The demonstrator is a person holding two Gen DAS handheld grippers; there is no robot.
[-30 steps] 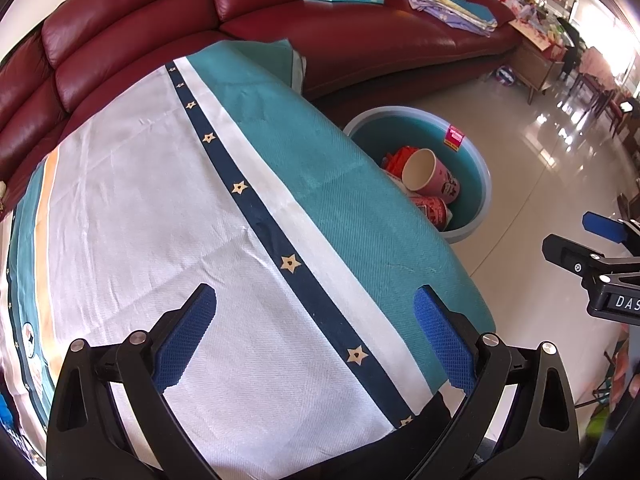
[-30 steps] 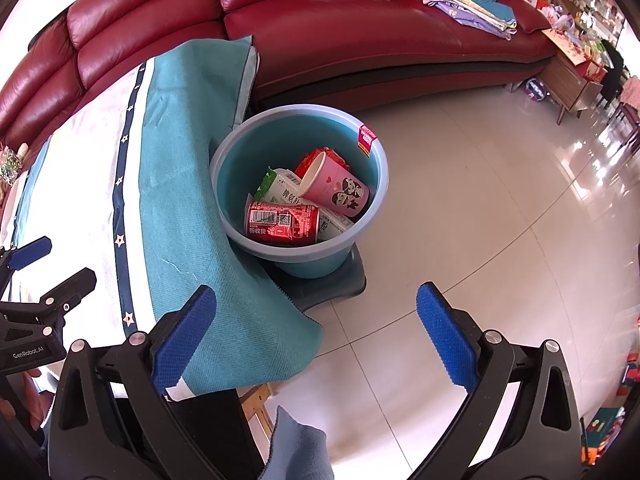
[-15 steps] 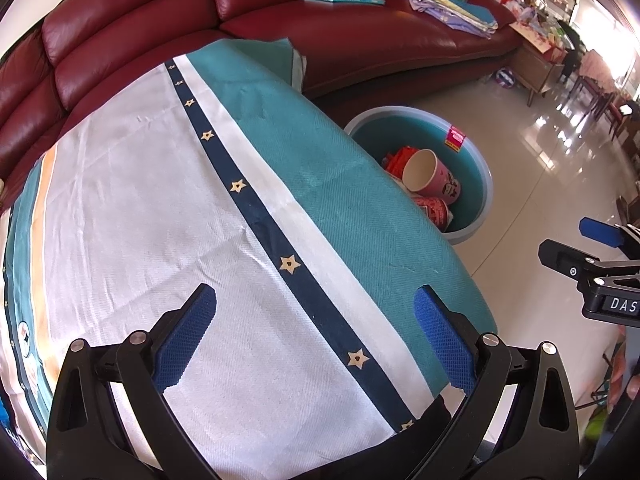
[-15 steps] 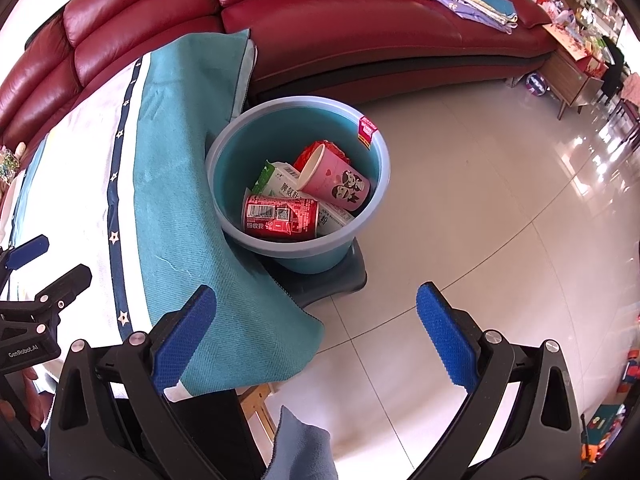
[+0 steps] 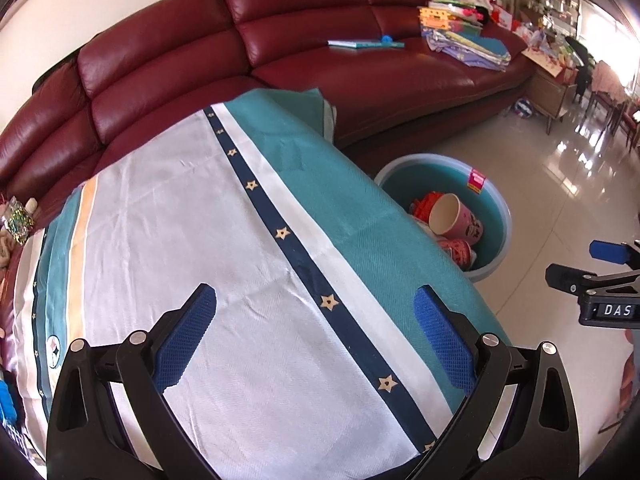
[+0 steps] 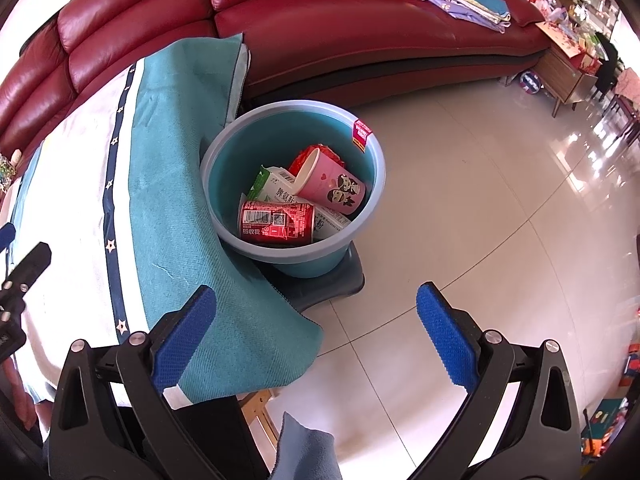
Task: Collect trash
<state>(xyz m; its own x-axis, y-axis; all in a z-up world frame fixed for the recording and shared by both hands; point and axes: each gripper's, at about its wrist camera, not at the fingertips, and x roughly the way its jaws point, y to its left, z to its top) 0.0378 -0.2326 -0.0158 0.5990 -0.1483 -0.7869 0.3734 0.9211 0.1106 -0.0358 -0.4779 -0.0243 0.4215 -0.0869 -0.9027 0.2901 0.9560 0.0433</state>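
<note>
A blue plastic basin (image 6: 362, 200) stands on the floor beside the table, on a dark base (image 6: 344, 284). Inside lie a red can (image 6: 276, 222), a pink paper cup (image 6: 332, 188), a white and green carton (image 6: 276, 184) and red crumpled wrapping (image 6: 304, 156). From the left wrist view the basin (image 5: 500, 216) shows past the table edge with the pink cup (image 5: 456, 220) in it. My right gripper (image 6: 316, 320) hangs open over the floor, nearer than the basin, nothing between its fingers. My left gripper (image 5: 316, 320) stays open above the cloth-covered table (image 5: 192, 232), empty.
A dark red leather sofa (image 5: 360, 64) curves behind the table, carrying a book (image 5: 364, 43) and stacked cloths (image 5: 468, 46). Shiny tiled floor (image 6: 480, 200) spreads to the right. A wooden cabinet (image 6: 568, 76) and chairs stand at the far right. Small items (image 5: 16, 220) lie at the table's left end.
Both grippers have drifted slightly; the basin sits a little higher and closer in the right wrist view. Both stay open and empty.
</note>
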